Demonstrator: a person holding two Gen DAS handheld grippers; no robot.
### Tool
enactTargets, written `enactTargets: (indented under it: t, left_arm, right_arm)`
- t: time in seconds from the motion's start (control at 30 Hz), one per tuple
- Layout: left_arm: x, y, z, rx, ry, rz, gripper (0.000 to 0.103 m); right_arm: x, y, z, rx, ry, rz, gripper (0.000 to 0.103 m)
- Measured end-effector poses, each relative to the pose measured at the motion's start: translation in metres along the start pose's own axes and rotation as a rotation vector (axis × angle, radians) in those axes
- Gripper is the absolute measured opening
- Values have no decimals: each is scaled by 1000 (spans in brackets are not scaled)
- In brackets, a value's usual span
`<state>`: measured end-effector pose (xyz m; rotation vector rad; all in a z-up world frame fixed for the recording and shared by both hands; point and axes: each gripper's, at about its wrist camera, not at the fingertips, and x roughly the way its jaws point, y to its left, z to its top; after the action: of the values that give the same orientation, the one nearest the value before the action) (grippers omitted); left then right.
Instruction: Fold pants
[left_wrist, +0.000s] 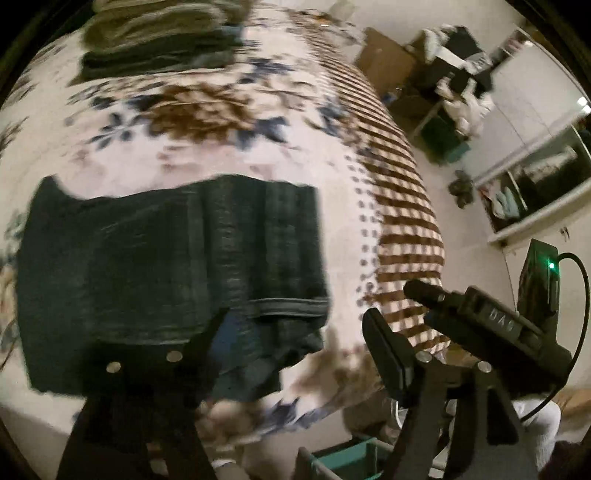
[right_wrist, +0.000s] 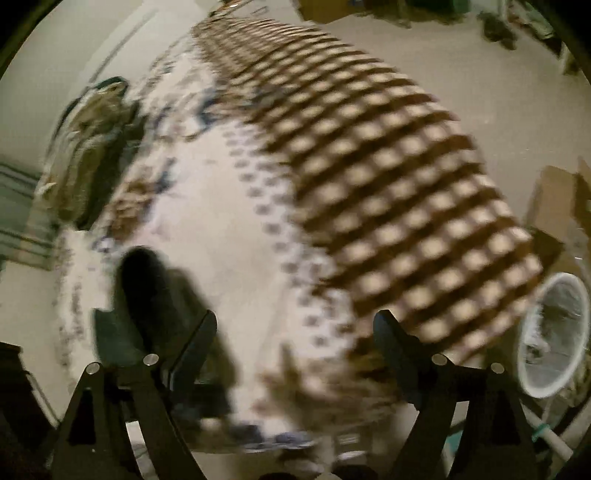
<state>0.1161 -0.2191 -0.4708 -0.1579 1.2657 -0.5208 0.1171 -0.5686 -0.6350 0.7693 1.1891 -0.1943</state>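
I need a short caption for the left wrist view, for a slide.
Open left tongs above folded dark pants on a floral blanket, with the right tongs alongside.

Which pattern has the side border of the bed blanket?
Brown and cream checks on the blanket border, clearest in the right wrist view.

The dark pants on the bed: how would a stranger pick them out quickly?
Find the bed with the floral blanket. The dark pants lie folded flat near its front edge. Unlike the olive pile of clothes at the far end, they are one blackish-green piece alone.
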Motion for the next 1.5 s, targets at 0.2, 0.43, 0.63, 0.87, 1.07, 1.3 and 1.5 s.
enactTargets:
  t: [0.2,0.43,0.63,0.87,1.07,1.3,1.5]
  left_arm:
    - [-43,84,6,-202,-15,139,70]
    - [-54,195,6,-327,-36,350,70]
    - [-32,236,8,-367,22,343,70]
    - [-21,230,18,-356,47,221,70]
    - [15,225,27,-318,113,174,79]
    - [4,235,23,-347,117,105,81]
    - [2,245,-1,-434,94,-58,90]
  right_arm:
    - [47,69,6,-92,111,165,91]
    - [105,90,1,-50,245,192,92]
    - [100,82,-10,38,227,253,18]
    - [40,83,-19,-11,159,160,12]
    - [81,34,-18,63,198,31,31]
    - [68,1,-27,233,188,134,83]
    - [73,-9,-73,346,242,292,91]
